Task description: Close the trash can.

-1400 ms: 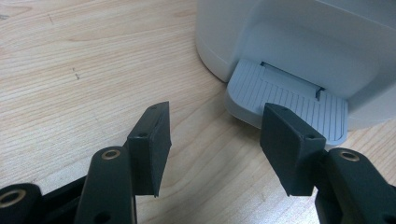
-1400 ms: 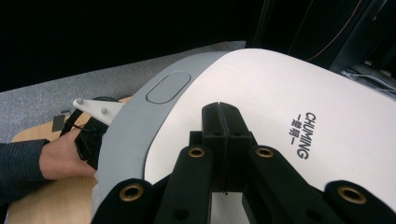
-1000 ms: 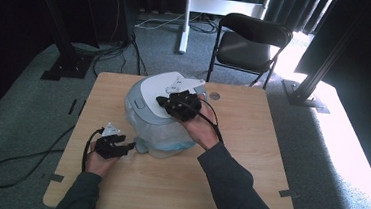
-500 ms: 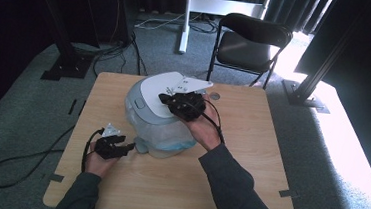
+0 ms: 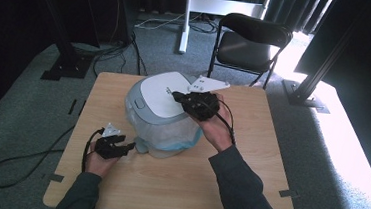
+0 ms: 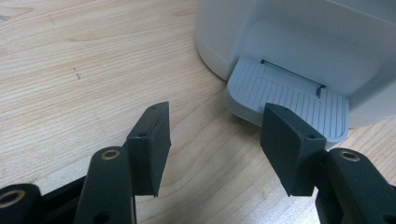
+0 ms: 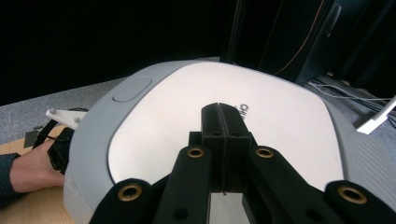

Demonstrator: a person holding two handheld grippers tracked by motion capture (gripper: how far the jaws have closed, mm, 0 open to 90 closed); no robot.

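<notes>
**Closed jaws on the lid, open jaws at the pedal**

The right gripper (image 7: pixel 223 122) has its jaws pressed together, empty, on the bin's white lid (image 7: pixel 224 112). The left gripper (image 6: pixel 215 144) holds its jaws wide, empty, just short of the ribbed pedal (image 6: pixel 289 100) at their 1 o'clock.

A hard push could slide the bin (image 5: pixel 165 118), mid-tabletop (image 5: pixel 264 166), or the tips could skid off.

The lid is shut; a clear liner shows, contents hidden.

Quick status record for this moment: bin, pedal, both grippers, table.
bin: grey, white lid shut, upright on table
pedal: ribbed, at bin's base, facing left gripper
left gripper: open, low over table, pointed at pedal, right jaw tip overlapping it, contact unclear
right gripper: shut, empty, over lid
left hand: beside bin
</notes>
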